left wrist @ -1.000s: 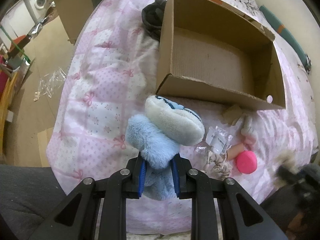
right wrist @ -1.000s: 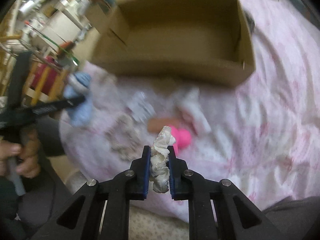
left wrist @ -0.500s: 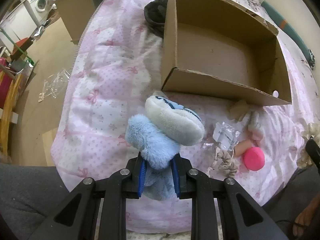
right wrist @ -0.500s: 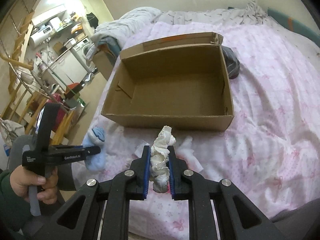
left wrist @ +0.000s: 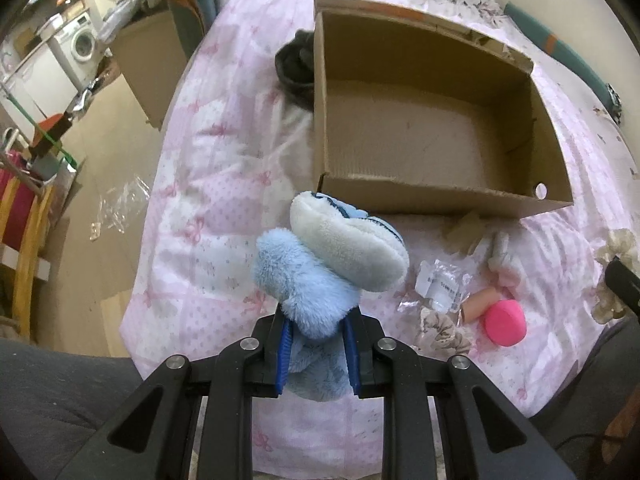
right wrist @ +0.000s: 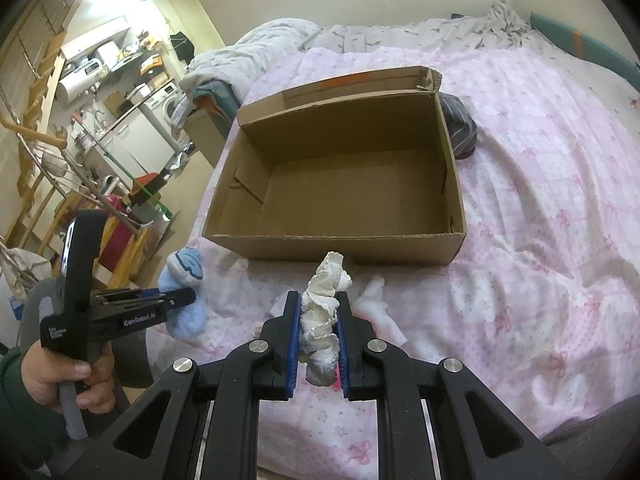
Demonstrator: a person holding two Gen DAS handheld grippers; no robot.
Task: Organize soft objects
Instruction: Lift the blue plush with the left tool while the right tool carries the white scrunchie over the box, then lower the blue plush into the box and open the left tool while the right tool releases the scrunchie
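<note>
This is a lived-in home, a bedroom opening onto a kitchen and laundry corner. A bed with a pink patchwork quilt point(right wrist: 540, 200) printed with bows fills the near and right part of the scene, and a rumpled grey-white duvet point(right wrist: 280, 40) is heaped at its far end. To the far left stand a front-loading washing machine point(left wrist: 82, 46), white cabinets and a counter crowded with appliances point(right wrist: 92, 66). At the left edge is a wooden rack point(right wrist: 36, 152) on a pale floor.

Fluffy blue slipper point(left wrist: 316, 280), white-lined, held aloft before the cardboard box point(left wrist: 436, 200). Cream ruffled scrunchie point(right wrist: 322, 312) likewise held. Box sits open on the bed.
</note>
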